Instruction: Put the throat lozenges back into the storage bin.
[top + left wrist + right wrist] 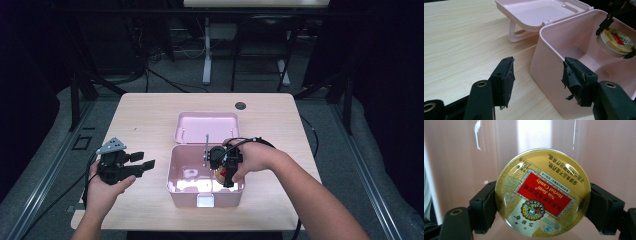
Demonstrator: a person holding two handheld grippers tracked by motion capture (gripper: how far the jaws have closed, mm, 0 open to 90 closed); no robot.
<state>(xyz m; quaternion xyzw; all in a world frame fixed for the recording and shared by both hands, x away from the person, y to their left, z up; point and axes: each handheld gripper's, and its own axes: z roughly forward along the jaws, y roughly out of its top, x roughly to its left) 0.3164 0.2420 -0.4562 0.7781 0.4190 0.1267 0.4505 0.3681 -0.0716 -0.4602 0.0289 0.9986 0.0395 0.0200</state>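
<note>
right gripper [227,172] clamps round gold candy tin [542,192], flat face up, inside open pink plastic box [175,172] | box floor at 6 o'clock below tin | left gripper [537,80] jaws apart, at box's 9 o'clock

pink boxes [205,192]: 1 | candy tins [542,192]: 1 | claws [537,80]: 2 | tables [145,112]: 1

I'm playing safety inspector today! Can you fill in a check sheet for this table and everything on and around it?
Surface: pale wood table, a dark round hole near its far edge.
Job's things: pink box, lid open; round candy tin held inside.
Clutter: nothing seen.
Grippers: left gripper open beside the box; right gripper shut on the tin.
Cables: black cable over the right hand.
Surroundings: dark room, table legs, floor cables behind.
</note>
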